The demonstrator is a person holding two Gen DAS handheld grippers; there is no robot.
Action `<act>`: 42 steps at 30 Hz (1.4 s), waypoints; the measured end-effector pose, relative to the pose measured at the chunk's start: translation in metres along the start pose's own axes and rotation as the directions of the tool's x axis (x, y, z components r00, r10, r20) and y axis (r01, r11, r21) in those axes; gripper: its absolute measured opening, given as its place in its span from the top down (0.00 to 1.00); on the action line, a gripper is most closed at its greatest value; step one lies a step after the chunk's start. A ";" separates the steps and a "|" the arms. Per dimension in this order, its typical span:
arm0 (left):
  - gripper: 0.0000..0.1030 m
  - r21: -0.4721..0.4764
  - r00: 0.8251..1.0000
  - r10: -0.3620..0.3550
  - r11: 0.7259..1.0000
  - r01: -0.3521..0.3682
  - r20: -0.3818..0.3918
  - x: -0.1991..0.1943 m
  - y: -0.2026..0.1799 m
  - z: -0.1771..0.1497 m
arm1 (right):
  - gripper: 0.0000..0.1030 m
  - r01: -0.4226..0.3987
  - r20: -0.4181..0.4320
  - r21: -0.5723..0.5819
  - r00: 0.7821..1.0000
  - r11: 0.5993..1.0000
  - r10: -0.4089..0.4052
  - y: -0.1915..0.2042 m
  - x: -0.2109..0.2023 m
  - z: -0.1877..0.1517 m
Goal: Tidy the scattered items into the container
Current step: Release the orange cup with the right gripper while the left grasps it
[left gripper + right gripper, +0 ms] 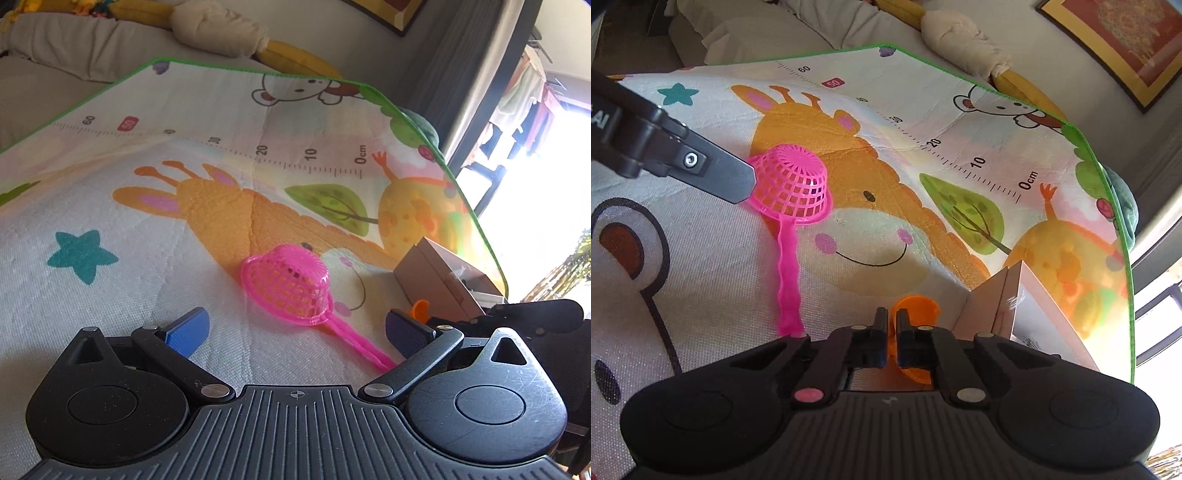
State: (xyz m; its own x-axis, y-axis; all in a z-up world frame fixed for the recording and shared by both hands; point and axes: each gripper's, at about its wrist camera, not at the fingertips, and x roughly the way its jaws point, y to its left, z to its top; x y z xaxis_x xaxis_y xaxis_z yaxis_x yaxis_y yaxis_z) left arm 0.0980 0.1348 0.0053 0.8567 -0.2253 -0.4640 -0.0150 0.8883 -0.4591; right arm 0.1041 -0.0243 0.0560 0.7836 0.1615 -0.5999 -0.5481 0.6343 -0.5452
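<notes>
A pink toy strainer (288, 284) lies upside down on the play mat, its handle (365, 350) running back toward my right-hand pad. My left gripper (297, 332) is open just behind the strainer, with nothing between its blue pads. In the right wrist view the strainer (792, 184) touches one left finger (720, 177). My right gripper (892, 328) is shut on the rim of an orange toy cup (918, 306), right beside the open cardboard box (993, 306). The box (432, 280) and a sliver of the cup (419, 308) also show in the left wrist view.
The colourful play mat (923, 166) with its giraffe print covers the surface, green-edged at the far and right sides. Cushions and a plush toy (964, 37) lie beyond its far edge. A framed picture (1126, 40) leans on the wall, and a bright window (546, 184) is at the right.
</notes>
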 end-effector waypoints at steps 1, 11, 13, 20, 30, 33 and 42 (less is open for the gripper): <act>0.00 -0.001 1.000 0.001 1.000 -0.001 0.000 0.000 0.000 0.000 | 0.96 -0.015 0.016 0.019 1.000 1.000 0.014 -0.002 -0.011 -0.003; 0.00 0.179 0.997 0.076 0.981 -0.076 0.005 0.005 -0.032 -0.004 | 0.95 -0.132 0.086 0.160 0.989 0.978 0.120 -0.017 -0.109 -0.075; 0.00 0.316 0.999 0.050 0.948 -0.045 -0.006 0.011 -0.059 -0.008 | 0.84 -0.139 0.086 0.226 0.989 0.964 0.123 -0.024 -0.115 -0.093; 0.00 0.673 0.997 -0.007 0.738 0.054 -0.072 0.051 -0.131 -0.023 | 0.18 -0.200 0.142 0.555 0.979 0.807 0.145 -0.045 -0.125 -0.152; 0.02 0.695 0.986 -0.003 0.708 0.122 -0.170 0.099 -0.145 -0.022 | 0.00 -0.286 0.156 0.682 0.956 0.673 0.248 -0.056 -0.105 -0.179; 0.18 0.693 0.984 -0.002 0.709 0.128 -0.180 0.107 -0.147 -0.021 | 0.00 -0.285 0.156 0.676 0.957 0.680 0.247 -0.054 -0.105 -0.178; 0.38 0.676 0.980 -0.025 0.720 0.155 -0.197 0.112 -0.145 -0.020 | 0.00 -0.278 0.143 0.664 0.958 0.694 0.247 -0.051 -0.104 -0.175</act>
State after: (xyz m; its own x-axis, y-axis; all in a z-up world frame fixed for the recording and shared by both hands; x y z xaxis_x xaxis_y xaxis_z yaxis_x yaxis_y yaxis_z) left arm 0.1856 -0.0272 0.0045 0.7381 -0.3223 -0.5928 0.4704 0.8756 0.1096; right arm -0.0005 -0.2061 0.0435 0.6574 0.4195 -0.6259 -0.4037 0.8975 0.1775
